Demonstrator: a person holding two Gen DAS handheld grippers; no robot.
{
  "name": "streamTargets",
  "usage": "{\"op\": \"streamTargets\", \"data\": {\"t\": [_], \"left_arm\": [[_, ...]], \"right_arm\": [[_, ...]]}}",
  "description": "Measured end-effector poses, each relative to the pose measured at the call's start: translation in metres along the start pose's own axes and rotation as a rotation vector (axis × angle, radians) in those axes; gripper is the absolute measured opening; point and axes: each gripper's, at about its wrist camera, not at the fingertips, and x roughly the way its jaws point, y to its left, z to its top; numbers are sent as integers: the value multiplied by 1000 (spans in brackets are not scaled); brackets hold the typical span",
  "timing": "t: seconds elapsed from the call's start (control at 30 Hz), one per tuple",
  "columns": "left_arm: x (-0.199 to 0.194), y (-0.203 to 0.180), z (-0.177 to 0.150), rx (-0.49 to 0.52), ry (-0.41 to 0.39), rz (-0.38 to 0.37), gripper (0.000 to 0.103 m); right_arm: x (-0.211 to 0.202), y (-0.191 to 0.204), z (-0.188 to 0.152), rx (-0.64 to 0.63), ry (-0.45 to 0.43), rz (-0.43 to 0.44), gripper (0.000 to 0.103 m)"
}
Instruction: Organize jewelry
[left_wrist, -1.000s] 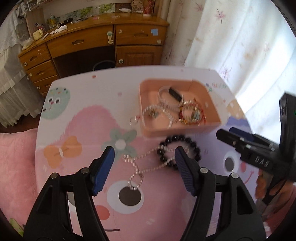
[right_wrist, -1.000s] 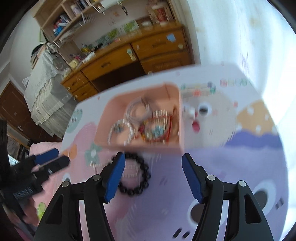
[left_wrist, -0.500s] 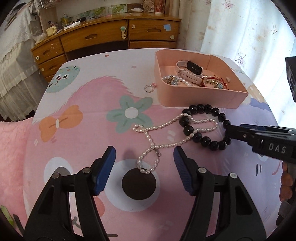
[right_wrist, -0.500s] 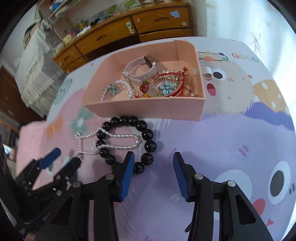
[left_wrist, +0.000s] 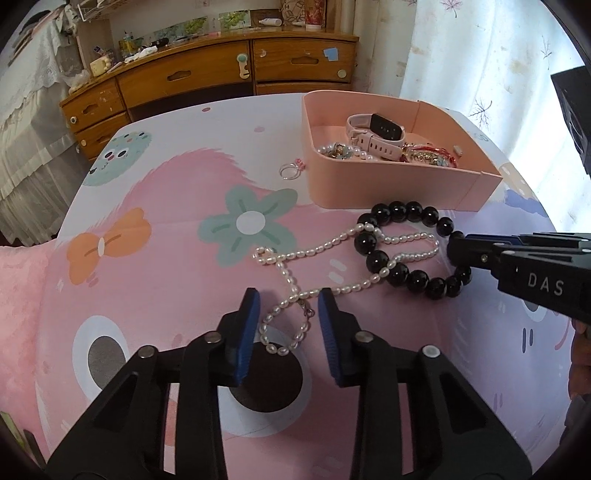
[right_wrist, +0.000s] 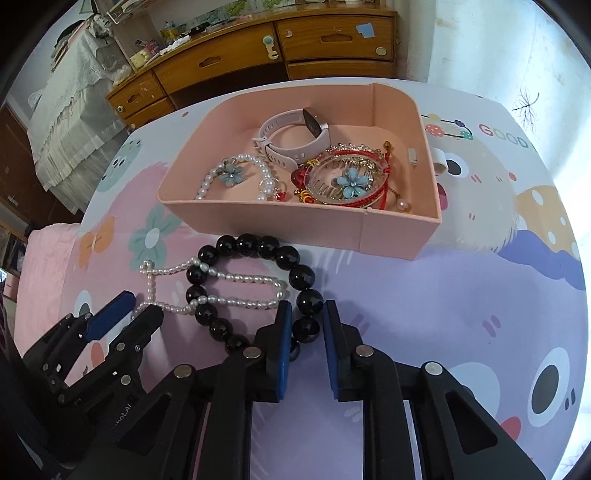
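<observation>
Down on the cartoon-printed tabletop (left_wrist: 155, 192), a pearl necklace (left_wrist: 325, 251) lies in loose loops, its far loop threaded over and through a black bead bracelet (left_wrist: 406, 214). Both sit just in front of the pink tray (right_wrist: 295, 225), outside it.

Left gripper (left_wrist: 288, 295): jaws part-open, blue pads either side of the necklace's near loop and clasp; the strand runs between the fingertips. Gap visible on both sides, so not clamped.

Right gripper (right_wrist: 306, 314): jaws narrowed around one black bead at the bracelet's near edge. A sliver of gap shows beside the bead in the right wrist view; cannot tell if the pads actually touch it. In the left wrist view its tip sits at the bracelet's right side.

Inside the tray: a pink smartwatch (right_wrist: 295, 136) toward the back, a pearl bracelet with a blue flower charm (right_wrist: 231, 175) at left, a red-corded bangle with a blue flower (right_wrist: 347, 177) at right.

A small ring (left_wrist: 290, 170) rests on the table just left of the tray.

Beyond the table: a wooden dresser (left_wrist: 221, 74), a white patterned curtain (left_wrist: 480, 55) at right.
</observation>
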Motion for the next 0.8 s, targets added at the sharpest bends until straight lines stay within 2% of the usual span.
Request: {"op": "streamTargets", "data": {"t": [0.07, 0.17, 0.4, 0.5, 0.8], "left_arm": [[0, 1, -1, -7, -7, -7, 10], [0, 7, 0, -34, -2, -32, 6], [-4, 24, -5, -161, 50, -138, 5], [-7, 28, -9, -198, 74, -159, 5], [-37, 21, -1, -198, 49, -178, 5]], "right_arm": [[0, -3, 0, 16, 6, 15, 14], [-1, -8, -2, 66, 19, 49, 14], [-22, -17, -4, 146, 3, 134, 14], [-37, -18, -3, 153, -22, 169, 14], [-99, -13, 11, 156, -150, 299, 14]]}}
